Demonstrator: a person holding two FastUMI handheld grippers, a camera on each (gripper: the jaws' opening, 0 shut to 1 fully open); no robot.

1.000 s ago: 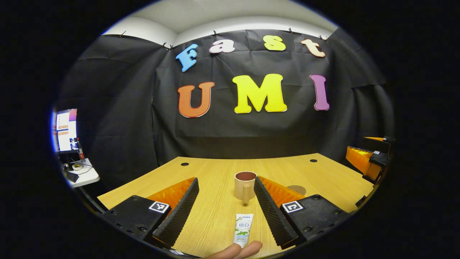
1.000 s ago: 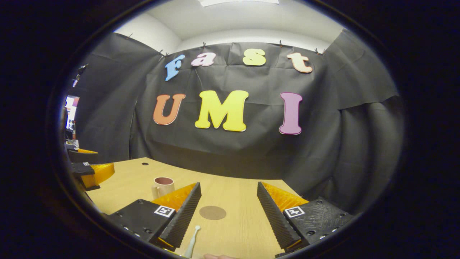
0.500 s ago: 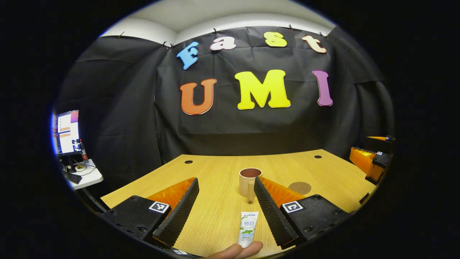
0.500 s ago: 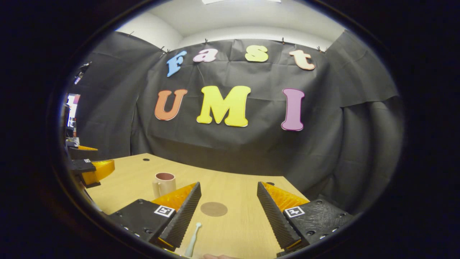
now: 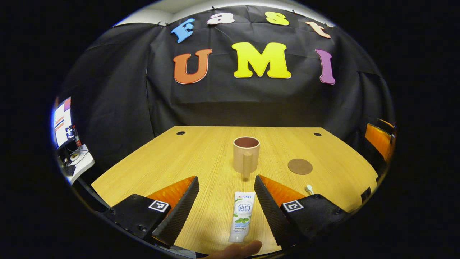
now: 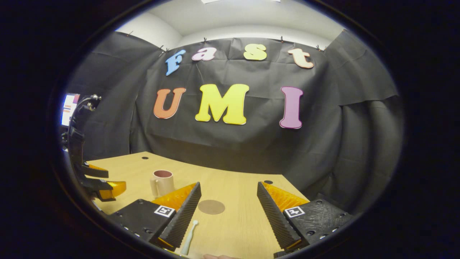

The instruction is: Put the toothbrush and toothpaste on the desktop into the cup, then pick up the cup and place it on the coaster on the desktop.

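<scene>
Left gripper [image 5: 225, 207]: jaws apart, toothpaste [image 5: 242, 216] flat on the desk [image 5: 172, 162] between them, untouched; cup [image 5: 246, 154] upright beyond. Right gripper [image 6: 228, 214]: jaws apart, toothbrush [image 6: 189, 233] lying beside the left jaw, coaster [image 6: 211, 207] ahead between them.

Toothpaste [image 5: 242, 216] flat — cup [image 5: 246, 154] upright (empty)

Beige cup [image 5: 246, 155] with reddish-brown inside, brown coaster [image 5: 300, 166], white toothpaste [image 5: 242, 216] with green leaves, light wood-grain tabletop [image 5: 172, 158].
</scene>
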